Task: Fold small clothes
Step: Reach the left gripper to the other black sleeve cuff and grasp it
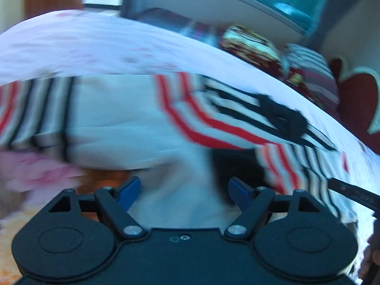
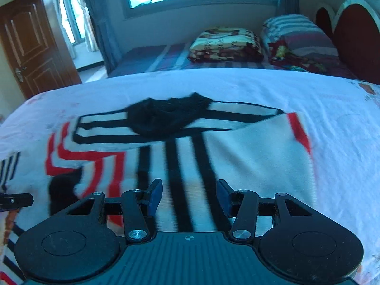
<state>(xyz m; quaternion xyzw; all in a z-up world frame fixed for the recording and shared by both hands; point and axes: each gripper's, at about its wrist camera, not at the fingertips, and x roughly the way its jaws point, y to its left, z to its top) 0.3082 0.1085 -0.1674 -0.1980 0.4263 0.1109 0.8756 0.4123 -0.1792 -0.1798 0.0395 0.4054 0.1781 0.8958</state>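
The left claw [image 1: 184, 193], jaws apart, hangs over the blurred striped garment [image 1: 213, 123].

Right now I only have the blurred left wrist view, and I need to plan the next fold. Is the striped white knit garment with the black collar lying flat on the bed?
Observer: Mostly. In the right wrist view the striped white knit garment is spread on the pale floral bedsheet, its black collar bunched at the far end.
Operator: Is the right gripper holding it?
Observer: No. The right gripper is open above the black stripes, nothing between its fingers.
Operator: Anything beyond the sheet?
Observer: A folded patterned blanket and a striped pillow lie near the red headboard.
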